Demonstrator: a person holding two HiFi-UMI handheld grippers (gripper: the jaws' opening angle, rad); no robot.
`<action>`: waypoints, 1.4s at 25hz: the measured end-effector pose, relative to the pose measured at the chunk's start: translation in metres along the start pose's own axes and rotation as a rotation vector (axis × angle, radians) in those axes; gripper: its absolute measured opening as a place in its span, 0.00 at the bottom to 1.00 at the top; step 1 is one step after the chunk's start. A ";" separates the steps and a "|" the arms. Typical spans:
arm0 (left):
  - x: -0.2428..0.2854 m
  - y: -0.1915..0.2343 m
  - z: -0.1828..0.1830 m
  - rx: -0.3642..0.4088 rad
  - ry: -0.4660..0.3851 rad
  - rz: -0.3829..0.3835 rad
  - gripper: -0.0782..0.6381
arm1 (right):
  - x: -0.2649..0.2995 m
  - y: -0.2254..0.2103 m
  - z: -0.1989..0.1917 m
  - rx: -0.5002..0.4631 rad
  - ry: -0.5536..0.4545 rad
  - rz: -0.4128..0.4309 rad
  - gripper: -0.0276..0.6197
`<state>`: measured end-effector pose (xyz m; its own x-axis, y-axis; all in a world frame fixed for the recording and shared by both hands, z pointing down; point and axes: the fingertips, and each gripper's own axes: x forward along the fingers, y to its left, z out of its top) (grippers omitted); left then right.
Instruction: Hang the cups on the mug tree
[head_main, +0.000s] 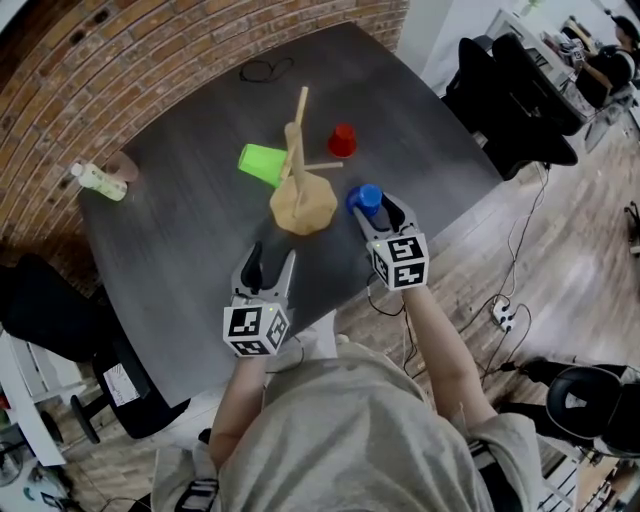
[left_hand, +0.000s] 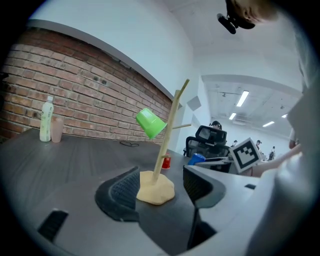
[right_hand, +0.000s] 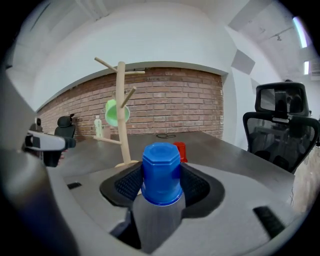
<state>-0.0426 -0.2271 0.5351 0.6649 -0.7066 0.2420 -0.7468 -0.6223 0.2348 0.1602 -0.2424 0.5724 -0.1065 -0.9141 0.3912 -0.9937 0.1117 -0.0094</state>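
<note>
A wooden mug tree stands mid-table on a tan base, and a green cup hangs on one of its pegs. Behind it a small red cup sits upside down on the table. My right gripper is shut on an upside-down blue cup just right of the tree's base; in the right gripper view the blue cup fills the gap between both pads, with the tree ahead to the left. Nearer the person, my left gripper is open and holds nothing, facing the tree.
The dark table has a bottle and a pink cup at its far left corner. A black cable lies at the far edge by the brick wall. Black office chairs stand off the right side.
</note>
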 end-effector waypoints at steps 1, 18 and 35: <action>0.000 -0.001 0.001 0.000 -0.003 -0.001 0.48 | -0.003 0.001 0.005 0.000 -0.009 0.004 0.40; -0.017 -0.015 0.008 0.003 -0.026 -0.011 0.48 | -0.048 0.008 0.107 -0.023 -0.144 0.039 0.40; -0.028 -0.024 0.010 0.010 -0.033 -0.002 0.48 | -0.068 0.017 0.177 -0.058 -0.259 0.068 0.40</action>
<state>-0.0432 -0.1958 0.5138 0.6658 -0.7158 0.2104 -0.7455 -0.6269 0.2261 0.1442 -0.2474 0.3827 -0.1857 -0.9721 0.1431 -0.9811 0.1916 0.0280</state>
